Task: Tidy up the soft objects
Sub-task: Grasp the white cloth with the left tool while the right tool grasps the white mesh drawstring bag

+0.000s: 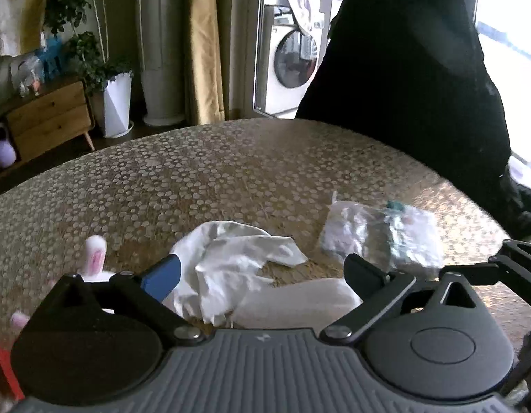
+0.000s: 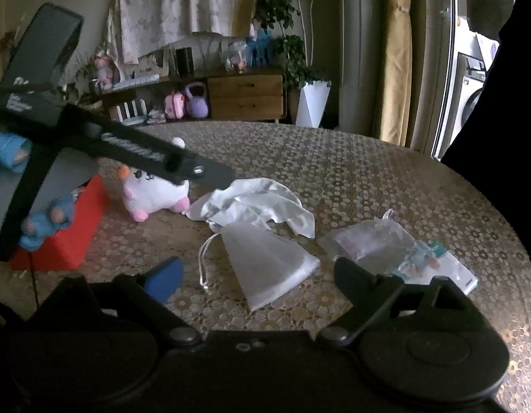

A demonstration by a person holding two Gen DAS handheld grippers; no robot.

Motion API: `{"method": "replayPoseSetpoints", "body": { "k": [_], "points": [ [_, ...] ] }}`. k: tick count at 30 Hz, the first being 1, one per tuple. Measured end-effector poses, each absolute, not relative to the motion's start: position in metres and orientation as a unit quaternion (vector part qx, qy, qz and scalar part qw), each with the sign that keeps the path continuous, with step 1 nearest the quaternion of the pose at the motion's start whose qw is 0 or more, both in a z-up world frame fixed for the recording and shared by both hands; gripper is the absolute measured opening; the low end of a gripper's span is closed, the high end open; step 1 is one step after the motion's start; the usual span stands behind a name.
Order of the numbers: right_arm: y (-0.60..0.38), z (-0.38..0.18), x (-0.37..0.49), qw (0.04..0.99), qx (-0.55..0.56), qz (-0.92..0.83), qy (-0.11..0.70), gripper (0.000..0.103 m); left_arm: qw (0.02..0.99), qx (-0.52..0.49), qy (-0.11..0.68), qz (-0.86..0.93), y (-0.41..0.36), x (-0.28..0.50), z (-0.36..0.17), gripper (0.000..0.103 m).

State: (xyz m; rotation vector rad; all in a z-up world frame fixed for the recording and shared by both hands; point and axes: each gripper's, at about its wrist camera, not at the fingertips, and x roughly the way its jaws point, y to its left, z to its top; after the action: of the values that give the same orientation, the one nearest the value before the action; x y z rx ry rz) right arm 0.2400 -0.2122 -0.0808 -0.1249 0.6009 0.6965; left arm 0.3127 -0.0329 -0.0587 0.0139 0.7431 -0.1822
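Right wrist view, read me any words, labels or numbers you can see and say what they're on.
No text reads clearly.
White marks on the black arm of the other gripper: too blurred to read.
Dark print at the corner of the flat white packet with teal picture: too small to read.
White front-loading washing machine: no legible label.

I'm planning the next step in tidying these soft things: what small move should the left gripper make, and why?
Probably ease the left gripper down and close on the crumpled white cloth. Its jaws stand open and empty with the cloth lying loose on the table right between them, beside the flat drawstring pouch.
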Motion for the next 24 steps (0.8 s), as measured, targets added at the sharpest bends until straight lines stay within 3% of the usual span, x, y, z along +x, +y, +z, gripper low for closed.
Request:
{"method": "replayPoseSetpoints", "body": {
  "k": [10, 24],
  "points": [
    [-0.185, -0.105, 0.276, 0.886, -0.078, 0.335, 0.311, 0.094, 0.910, -0.026, 0.407, -0.072, -0.031, 0.373, -0.097, 0.102],
    [-0.154, -0.139, 0.309, 0.872, -0.098, 0.326, 0.352, 0.094, 0.904, 0.008, 0.427, -0.011, -0.031, 0.417, -0.145, 0.102]
  ]
}}
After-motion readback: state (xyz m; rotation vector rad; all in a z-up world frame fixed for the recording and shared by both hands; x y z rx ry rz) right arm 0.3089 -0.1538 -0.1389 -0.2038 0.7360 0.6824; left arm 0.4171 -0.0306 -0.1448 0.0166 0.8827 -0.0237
